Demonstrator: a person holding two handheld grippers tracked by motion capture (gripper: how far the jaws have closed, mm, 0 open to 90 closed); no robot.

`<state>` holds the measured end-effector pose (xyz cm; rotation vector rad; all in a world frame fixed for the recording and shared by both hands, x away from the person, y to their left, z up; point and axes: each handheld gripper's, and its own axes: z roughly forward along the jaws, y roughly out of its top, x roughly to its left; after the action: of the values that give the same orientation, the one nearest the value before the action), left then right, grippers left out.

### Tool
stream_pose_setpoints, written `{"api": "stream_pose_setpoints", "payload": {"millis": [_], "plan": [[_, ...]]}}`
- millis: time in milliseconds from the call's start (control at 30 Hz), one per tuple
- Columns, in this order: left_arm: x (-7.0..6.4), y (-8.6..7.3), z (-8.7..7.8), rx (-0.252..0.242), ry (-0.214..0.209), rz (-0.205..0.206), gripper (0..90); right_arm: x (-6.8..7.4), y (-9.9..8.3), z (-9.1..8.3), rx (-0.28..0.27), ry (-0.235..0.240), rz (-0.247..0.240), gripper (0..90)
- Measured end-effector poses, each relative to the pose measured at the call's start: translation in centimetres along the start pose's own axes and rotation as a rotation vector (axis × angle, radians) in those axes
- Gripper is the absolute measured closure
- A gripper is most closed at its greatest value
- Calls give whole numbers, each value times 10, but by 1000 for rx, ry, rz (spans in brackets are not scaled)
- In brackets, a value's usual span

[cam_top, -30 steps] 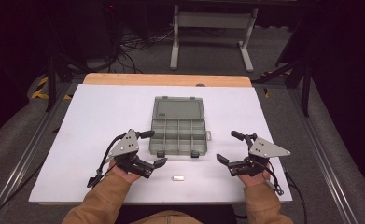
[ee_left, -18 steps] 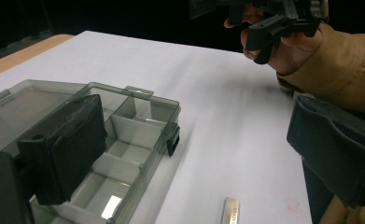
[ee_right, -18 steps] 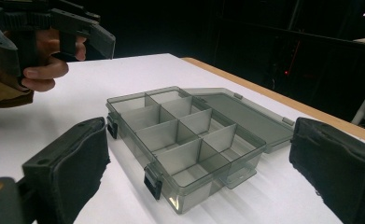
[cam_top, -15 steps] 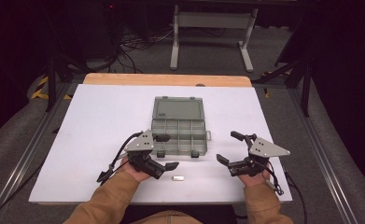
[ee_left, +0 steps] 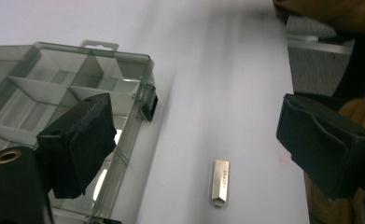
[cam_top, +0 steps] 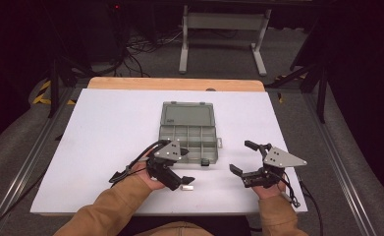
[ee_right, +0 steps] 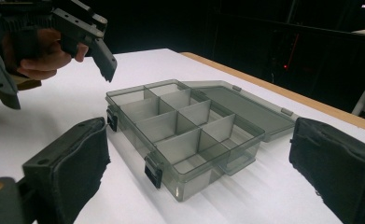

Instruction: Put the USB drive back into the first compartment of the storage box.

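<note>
A grey see-through compartment box (cam_top: 188,130) lies open at the table's middle, its lid folded back flat. A small silver metal piece (cam_top: 186,187) lies on the white table just in front of the box's near-left corner. My left gripper (cam_top: 185,167) is open and hovers right beside it. In the left gripper view the piece (ee_left: 220,183) lies between and beyond the wide-apart jaws, with the box (ee_left: 73,88) to the left. To the right of the box my right gripper (cam_top: 241,156) stands open and holds nothing. The right gripper view faces the box (ee_right: 185,126).
The white table top (cam_top: 106,128) ends in a wooden strip (cam_top: 175,83) at the far side. Black cables trail from both grippers toward the front edge. A metal stand (cam_top: 224,29) and floor cables lie beyond the table.
My left gripper has moved right and slightly toward the front edge, ending beside the silver piece. The right gripper and the box have not moved.
</note>
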<state>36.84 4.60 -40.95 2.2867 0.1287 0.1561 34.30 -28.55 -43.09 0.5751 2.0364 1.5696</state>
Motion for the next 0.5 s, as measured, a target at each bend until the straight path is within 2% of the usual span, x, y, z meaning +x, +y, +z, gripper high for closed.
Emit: {"api": "stream_pose_setpoints", "payload": {"millis": [133, 200, 333, 500], "plan": [[-1, 7, 8, 100, -25, 19, 129, -2, 0, -4, -5, -9, 5, 52], [-2, 10, 12, 146, -55, 25, 140, -3, -1, -4, -6, -9, 10, 52], [-4, 13, 20, 235, -63, 40, 140, -3, 0, -3, -4, -5, 7, 52], [-5, 14, 24, 303, -75, 52, 151, -3, 0, -2, -1, 0, 8, 52]]}}
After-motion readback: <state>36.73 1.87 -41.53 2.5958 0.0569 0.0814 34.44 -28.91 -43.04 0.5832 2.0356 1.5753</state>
